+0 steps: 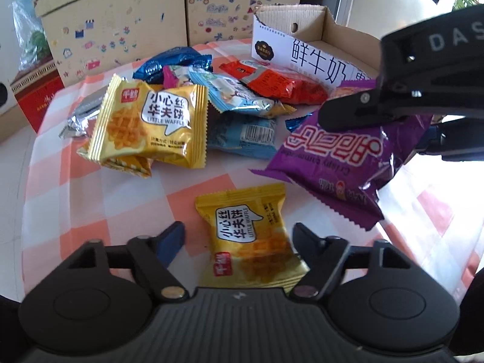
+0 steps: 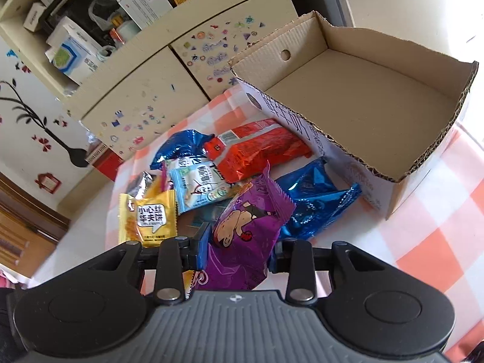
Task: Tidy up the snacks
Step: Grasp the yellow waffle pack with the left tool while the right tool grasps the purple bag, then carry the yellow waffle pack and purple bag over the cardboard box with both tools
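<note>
A yellow waffle packet (image 1: 251, 242) lies flat on the checked tablecloth (image 1: 127, 199) between the fingers of my left gripper (image 1: 239, 236). The jaws stand open: cloth shows between the left pad and the packet. My right gripper (image 2: 239, 254) is shut on a purple crisp packet (image 2: 245, 230), held up off the table. In the left wrist view that purple packet (image 1: 341, 157) hangs from the right gripper (image 1: 378, 133). The cardboard box (image 2: 332, 148) stands empty behind the pile, its printed white side (image 1: 302, 57) facing me.
A loose heap holds another yellow waffle packet (image 1: 148, 121), a red packet (image 2: 257, 148), blue foil packets (image 2: 314, 202) and a pale blue one (image 2: 199, 187). Stickered cabinets (image 2: 136, 96) stand behind the table. A red box (image 1: 36, 96) sits off its left edge.
</note>
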The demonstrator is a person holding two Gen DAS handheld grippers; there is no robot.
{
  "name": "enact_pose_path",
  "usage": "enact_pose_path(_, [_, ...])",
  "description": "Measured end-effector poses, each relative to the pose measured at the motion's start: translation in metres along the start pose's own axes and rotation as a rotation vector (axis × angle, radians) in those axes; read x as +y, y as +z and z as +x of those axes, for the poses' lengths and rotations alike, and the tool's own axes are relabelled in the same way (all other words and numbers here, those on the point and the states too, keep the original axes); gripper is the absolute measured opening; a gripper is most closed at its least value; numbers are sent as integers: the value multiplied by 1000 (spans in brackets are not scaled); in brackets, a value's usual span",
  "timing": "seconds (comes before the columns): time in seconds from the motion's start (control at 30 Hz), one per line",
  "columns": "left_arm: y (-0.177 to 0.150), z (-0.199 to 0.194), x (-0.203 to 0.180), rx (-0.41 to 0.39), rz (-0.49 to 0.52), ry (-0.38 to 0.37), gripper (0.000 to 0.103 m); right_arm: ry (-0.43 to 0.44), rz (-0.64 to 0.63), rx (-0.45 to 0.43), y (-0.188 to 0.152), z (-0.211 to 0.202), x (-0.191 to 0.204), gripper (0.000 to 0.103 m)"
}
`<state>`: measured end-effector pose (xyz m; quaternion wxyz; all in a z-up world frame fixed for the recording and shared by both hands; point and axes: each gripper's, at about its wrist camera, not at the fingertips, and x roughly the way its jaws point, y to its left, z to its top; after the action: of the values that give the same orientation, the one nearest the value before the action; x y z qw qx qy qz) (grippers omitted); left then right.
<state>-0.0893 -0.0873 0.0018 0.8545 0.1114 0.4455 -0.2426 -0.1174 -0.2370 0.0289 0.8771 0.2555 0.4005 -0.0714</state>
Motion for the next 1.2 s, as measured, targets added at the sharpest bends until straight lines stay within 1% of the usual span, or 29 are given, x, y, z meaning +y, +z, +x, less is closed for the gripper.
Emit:
enact_pose_path(0.03, [0,-1,1,-6,6,1,62,-5,-7,0,0,0,1,42])
enact_pose_path(0.07, [0,-2,2,-11,7,-1,53,-10,-15,-1,-1,0,2,42])
enact_pose_path(0.1, [0,-3,3,-13,5,-8,48,-17,-26,-3,-1,0,3,42])
enact_pose_path(0.13, [0,-4,5,-12,-4,-19,48,-22,-36,-6,-1,0,4,42])
enact_pose_path(0.2, [-2,-6,9,-12,-29,-32,47,-26,-50,-11,-1,-1,6,42])
enact_pose_path(0.33, [-1,-12,15,-25,-52,-32,47,-47,-83,-27,-1,-2,10,42])
enact_pose_path(0.53, [1,-35,25,-77,-90,-64,47,-52,-134,-43,-2,-5,17,42])
enact_pose_path(0.67, [6,-46,32,-122,-111,-34,47,-58,-164,-54,-4,-7,21,42])
enact_pose_path(0.8, [12,-54,39,-157,-127,19,47,-70,-188,-57,-5,-8,23,42])
enact_pose_path(0.9, [17,-59,43,-179,-126,46,47,-77,-211,-59,-6,-9,25,42])
enact_pose_path(1.1, [24,-70,49,-218,-130,72,47,-98,-268,-72,-10,-13,30,42])
enact_pose_path(1.2, [26,-74,50,-225,-136,68,47,-103,-298,-83,-12,-17,33,42])
